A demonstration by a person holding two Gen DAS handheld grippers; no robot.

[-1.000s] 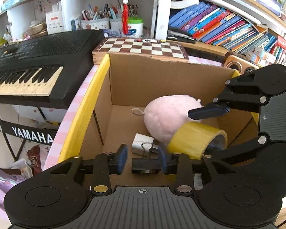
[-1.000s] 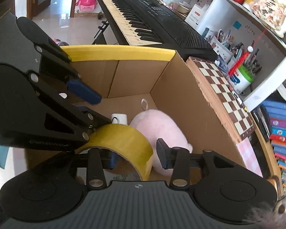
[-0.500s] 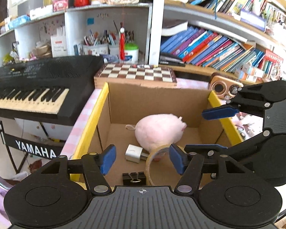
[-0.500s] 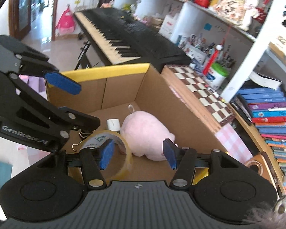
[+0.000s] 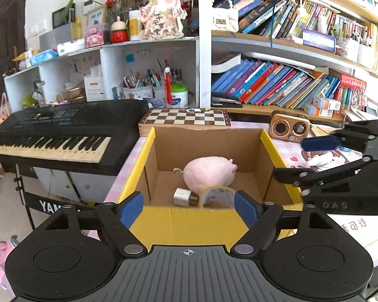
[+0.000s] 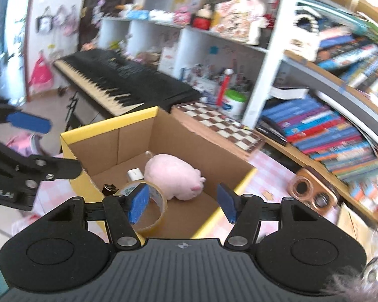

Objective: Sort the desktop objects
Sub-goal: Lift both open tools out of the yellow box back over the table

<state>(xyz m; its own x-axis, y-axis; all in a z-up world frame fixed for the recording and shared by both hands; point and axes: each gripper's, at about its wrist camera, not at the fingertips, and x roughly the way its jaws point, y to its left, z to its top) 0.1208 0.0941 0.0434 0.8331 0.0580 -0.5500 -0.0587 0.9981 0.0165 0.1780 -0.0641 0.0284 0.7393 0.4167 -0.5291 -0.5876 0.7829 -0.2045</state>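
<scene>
Tape (image 5: 217,196), stiff and light, was left in the box (image 5: 148,148); both grippers' (image 5: 187,207) (image 6: 182,202) fingers were just opened, empty; its rim could be pinched.

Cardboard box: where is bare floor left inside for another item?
Bare floor lies along the box's back and left walls and right of the pink plush. The near strip is crowded: charger, tape roll, binder clip.

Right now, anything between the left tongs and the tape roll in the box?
Yes. The box's yellow front wall stands between the open, empty left tongs and the tape roll, which lies inside beside the white charger.
</scene>
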